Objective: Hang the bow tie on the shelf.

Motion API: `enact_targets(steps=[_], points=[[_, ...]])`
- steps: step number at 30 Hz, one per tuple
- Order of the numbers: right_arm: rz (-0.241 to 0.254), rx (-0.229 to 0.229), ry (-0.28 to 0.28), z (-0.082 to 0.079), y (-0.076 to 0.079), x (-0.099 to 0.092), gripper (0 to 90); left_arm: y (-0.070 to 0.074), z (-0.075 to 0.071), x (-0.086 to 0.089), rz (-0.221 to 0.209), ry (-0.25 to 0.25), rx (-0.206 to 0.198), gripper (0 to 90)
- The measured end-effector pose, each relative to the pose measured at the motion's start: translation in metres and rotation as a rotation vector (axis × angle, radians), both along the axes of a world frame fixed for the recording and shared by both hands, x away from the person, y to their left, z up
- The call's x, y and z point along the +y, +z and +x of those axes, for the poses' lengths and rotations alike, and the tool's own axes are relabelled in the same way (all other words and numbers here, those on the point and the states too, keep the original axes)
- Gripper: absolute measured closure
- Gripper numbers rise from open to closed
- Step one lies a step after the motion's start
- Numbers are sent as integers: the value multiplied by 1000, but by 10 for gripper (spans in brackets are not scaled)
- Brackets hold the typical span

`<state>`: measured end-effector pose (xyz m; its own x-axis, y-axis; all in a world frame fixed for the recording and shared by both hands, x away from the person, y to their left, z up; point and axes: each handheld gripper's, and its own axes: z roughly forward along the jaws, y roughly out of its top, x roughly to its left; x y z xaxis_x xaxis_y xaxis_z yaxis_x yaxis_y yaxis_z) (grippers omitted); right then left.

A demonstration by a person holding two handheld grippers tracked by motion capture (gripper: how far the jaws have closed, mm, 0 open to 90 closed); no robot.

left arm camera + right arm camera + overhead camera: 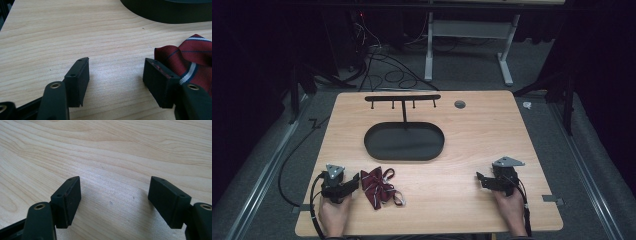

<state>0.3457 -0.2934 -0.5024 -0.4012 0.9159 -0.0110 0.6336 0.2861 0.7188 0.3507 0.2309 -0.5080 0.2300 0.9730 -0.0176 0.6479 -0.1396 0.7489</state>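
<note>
- A light wooden table (492, 130) stands in a dark room.
- The floor (472, 75) is grey carpet.
- Black cables (382, 65) lie in loops on the floor behind the table.
- White metal legs (507, 60) of another table stand farther back.
- Grey rails (257, 180) run along both sides.

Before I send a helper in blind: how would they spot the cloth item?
On the wooden table, look near the front edge, in front of the black oval tray. Beside the left gripper lies a bow tie: dark red with thin stripes, the one soft thing there.
</note>
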Motion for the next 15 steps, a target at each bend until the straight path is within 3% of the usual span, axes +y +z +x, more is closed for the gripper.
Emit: enact_targets(steps=[15], points=[[-2, -2, 2, 1, 0, 0, 280, 0, 0, -2, -3, 20, -1, 390]])
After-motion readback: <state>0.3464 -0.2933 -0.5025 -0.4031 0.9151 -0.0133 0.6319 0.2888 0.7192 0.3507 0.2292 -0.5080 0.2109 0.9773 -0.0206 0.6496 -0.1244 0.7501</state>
